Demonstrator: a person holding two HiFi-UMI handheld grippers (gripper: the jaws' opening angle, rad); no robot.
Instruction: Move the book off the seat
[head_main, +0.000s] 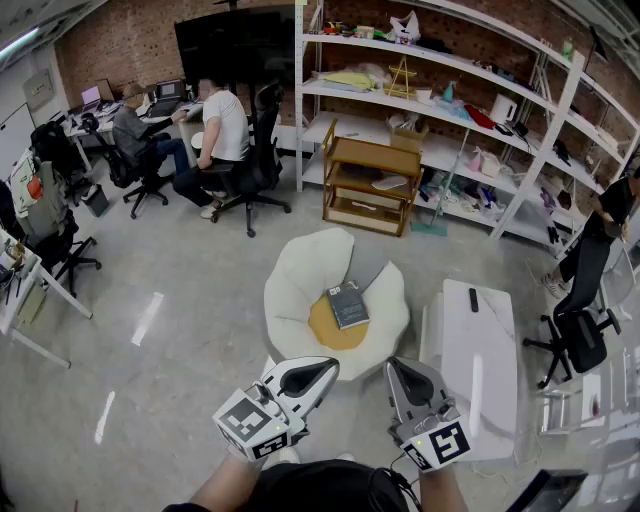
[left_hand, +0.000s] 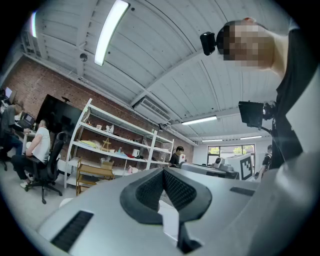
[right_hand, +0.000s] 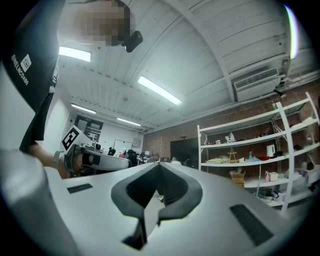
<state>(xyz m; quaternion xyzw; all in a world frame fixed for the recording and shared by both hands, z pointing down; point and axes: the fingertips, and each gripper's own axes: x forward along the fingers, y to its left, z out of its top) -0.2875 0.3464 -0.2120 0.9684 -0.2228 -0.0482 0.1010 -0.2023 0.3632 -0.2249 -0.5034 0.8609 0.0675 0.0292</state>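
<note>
Approach step, nothing grabbed yet. Book (head_main: 348, 305) lies flat on the white chair's (head_main: 290, 290) yellow seat (head_main: 322, 332). Left gripper (head_main: 322, 369) and right gripper (head_main: 399, 372) are both closed, empty, well short of it. Next move likely: open jaws, reach down to the book.

Illumination is bright and even: long white fluorescent ceiling tubes (left_hand: 111, 31) supply it, shadows are soft, and pale glare streaks lie on the glossy grey floor (head_main: 150, 320). All views bow strongly toward dark, vignetted corners. The grey plastic left claw (left_hand: 163, 171) is slightly soft nearest the lens.
</note>
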